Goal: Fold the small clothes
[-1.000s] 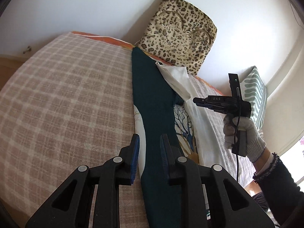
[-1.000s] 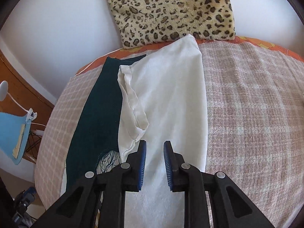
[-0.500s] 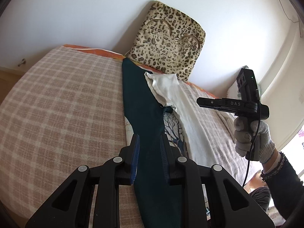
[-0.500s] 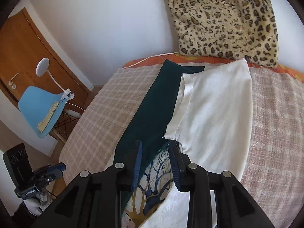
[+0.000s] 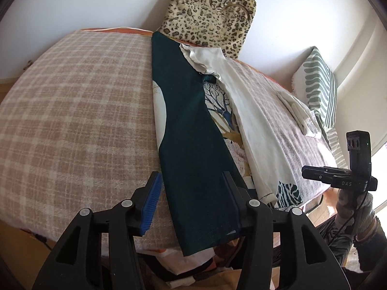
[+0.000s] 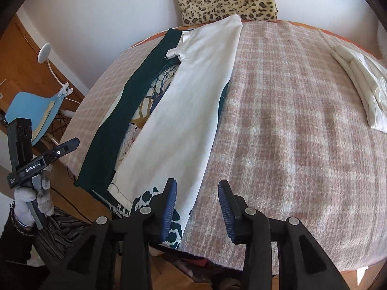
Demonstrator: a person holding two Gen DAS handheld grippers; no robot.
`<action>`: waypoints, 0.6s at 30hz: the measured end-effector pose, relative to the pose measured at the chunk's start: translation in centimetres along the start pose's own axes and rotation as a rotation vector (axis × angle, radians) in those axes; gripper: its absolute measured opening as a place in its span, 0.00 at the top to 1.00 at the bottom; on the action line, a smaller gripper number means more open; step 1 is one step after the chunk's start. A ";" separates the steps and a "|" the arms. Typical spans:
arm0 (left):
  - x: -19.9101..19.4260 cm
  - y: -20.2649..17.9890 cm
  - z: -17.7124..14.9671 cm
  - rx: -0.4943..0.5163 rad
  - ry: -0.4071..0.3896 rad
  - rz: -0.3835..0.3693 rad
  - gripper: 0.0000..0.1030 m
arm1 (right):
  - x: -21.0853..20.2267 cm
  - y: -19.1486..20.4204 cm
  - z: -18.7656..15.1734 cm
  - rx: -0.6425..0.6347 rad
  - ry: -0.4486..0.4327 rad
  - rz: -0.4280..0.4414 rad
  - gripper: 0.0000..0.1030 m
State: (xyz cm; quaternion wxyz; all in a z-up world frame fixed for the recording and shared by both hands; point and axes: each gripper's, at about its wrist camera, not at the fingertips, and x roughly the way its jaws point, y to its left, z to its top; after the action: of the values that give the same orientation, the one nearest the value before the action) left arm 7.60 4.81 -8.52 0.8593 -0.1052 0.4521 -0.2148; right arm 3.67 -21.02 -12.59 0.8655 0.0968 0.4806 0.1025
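A printed garment lies lengthwise on the checked bed cover, both long sides folded in: a dark green flap [image 5: 193,130] on the left and a white flap [image 6: 191,91] on the right, with a tree print [image 5: 220,101] showing between them. My left gripper [image 5: 191,193] is open above the near end of the green flap. My right gripper [image 6: 197,205] is open at the garment's near right corner, over the bed edge. Each gripper also shows in the other's view, the left [image 6: 48,154] and the right [image 5: 338,178], held in gloved hands.
A folded white garment [image 6: 362,79] lies at the bed's right side [image 5: 300,111]. A leopard-print cushion [image 5: 208,12] leans on the wall behind; a green-striped pillow [image 5: 319,82] stands right. A blue chair [image 6: 31,113] and lamp stand left of the bed.
Both grippers have opened and pulled back toward the near edge of the bed. The green and white flaps now lie flat on the garment.
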 end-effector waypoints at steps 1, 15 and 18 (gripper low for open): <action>-0.3 0.3 -0.6 -0.010 0.003 0.010 0.47 | 0.0 0.0 -0.9 0.005 0.003 0.004 0.59; 0.9 1.2 -3.0 -0.098 0.090 -0.060 0.47 | 1.5 0.1 -4.1 0.074 -0.008 0.048 0.82; 0.9 0.6 -3.1 -0.064 0.081 -0.048 0.52 | 1.5 -0.5 -4.3 0.100 0.014 0.083 0.98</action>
State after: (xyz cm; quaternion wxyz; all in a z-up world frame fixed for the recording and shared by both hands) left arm 5.70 4.93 -11.17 0.8311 -0.1349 0.4904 -0.2248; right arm 0.85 -20.83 -16.18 0.8514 0.1590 0.4865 0.1148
